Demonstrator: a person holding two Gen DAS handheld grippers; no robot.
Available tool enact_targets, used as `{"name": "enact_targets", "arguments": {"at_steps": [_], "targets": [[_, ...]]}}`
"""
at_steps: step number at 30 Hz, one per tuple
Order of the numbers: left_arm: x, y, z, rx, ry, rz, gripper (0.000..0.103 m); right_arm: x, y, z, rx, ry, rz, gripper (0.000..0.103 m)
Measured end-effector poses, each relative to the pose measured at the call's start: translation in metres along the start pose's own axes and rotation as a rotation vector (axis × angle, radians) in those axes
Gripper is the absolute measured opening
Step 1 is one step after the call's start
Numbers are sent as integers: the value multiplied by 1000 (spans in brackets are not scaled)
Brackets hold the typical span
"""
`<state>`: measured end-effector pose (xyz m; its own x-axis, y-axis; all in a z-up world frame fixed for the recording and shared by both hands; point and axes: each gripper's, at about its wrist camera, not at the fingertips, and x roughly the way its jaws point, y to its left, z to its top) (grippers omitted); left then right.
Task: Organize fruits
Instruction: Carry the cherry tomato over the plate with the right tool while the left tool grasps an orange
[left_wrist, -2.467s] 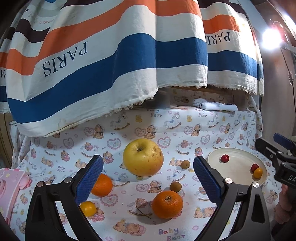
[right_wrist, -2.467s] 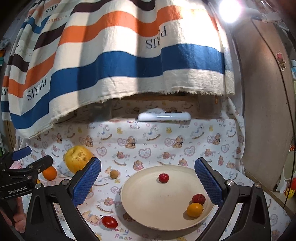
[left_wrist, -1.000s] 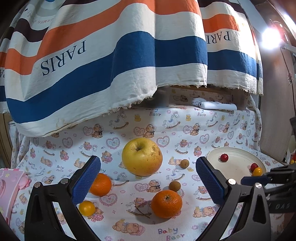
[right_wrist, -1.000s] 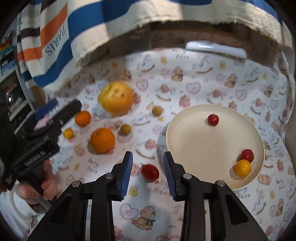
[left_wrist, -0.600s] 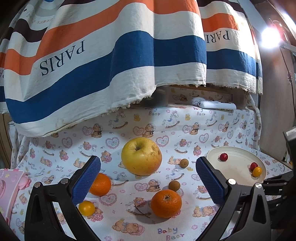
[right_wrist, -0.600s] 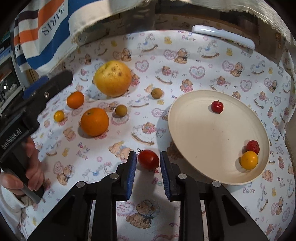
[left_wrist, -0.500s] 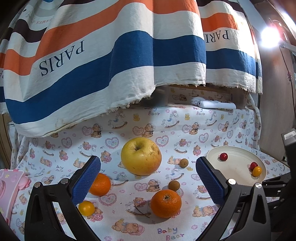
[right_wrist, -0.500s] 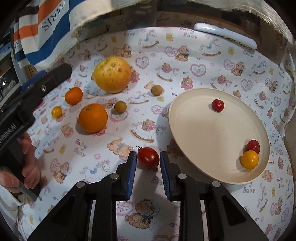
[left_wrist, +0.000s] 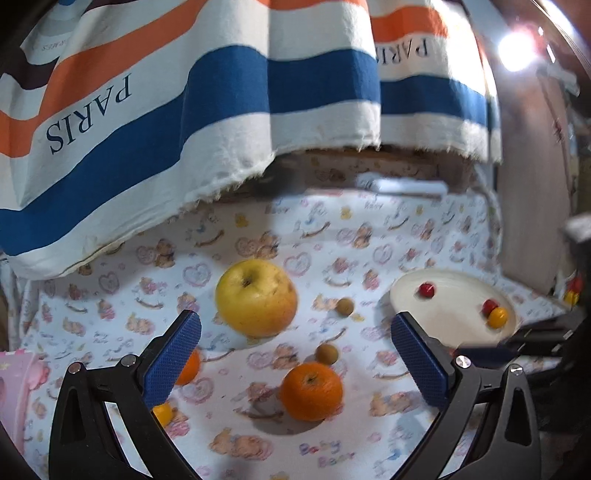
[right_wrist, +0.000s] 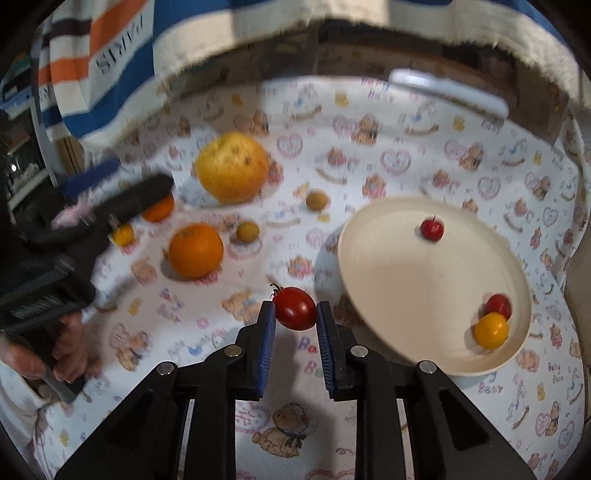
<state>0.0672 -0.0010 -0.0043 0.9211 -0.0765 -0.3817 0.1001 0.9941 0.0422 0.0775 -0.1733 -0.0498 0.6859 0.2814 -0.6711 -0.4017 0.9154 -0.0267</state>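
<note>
Your right gripper (right_wrist: 295, 314) has just closed and is pinching the red tomato (right_wrist: 294, 308) at its tips, just above the worktop (right_wrist: 207, 332). The plate (right_wrist: 391, 280) lies right beside it, up and to the right w/ three small fruits in it, so it's a short carry. Farther off, your left gripper (left_wrist: 295, 354) is spread wide, holding nothing, w/ the orange (left_wrist: 311, 390) and apple (left_wrist: 256, 297) ahead of it.

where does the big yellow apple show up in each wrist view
Left wrist: big yellow apple sits at centre, between and beyond the open jaws.
Right wrist: big yellow apple sits upper left, far beyond the gripped tomato.
Shared landmark: the large orange lies just nearer the camera than the apple in both.
</note>
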Motion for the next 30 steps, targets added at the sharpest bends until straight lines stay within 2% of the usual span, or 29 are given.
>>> {"name": "enact_targets", "arguments": {"at_steps": [1, 3, 5, 8, 10, 13, 15, 18, 21, 24, 29, 30], "targets": [[0, -1, 0, 8, 17, 20, 102, -4, 0, 1, -7, -20, -3, 23], [0, -2, 3, -2, 57, -23, 102, -12, 0, 3, -6, -50, 2, 23], [2, -7, 7, 4, 100, -36, 101, -17, -1, 6, -5, -76, 0, 23], [10, -12, 9, 21, 195, -35, 90, -19, -2, 7, -4, -99, -31, 23], [12, -9, 8, -16, 241, -70, 85, -22, 0, 7, -22, -119, -77, 23], [17, 0, 7, -64, 299, -82, 74, -23, -4, 9, -4, -124, -74, 23], [24, 7, 6, -106, 354, -133, 74, -23, -7, 11, 5, -118, -65, 23], [38, 14, 0, -149, 465, -156, 73, -24, -9, 14, 13, -130, -80, 23], [48, 14, -1, -141, 530, -133, 73, -25, -12, 15, 33, -128, -77, 23], [62, 6, -4, -88, 636, -61, 73, -26, -11, 15, 26, -133, -102, 23], [79, -6, -7, -95, 725, -84, 73, -29, -12, 15, 28, -141, -98, 23], [83, -8, -8, -102, 746, -69, 73, -31, -12, 16, 30, -145, -100, 23]]}}
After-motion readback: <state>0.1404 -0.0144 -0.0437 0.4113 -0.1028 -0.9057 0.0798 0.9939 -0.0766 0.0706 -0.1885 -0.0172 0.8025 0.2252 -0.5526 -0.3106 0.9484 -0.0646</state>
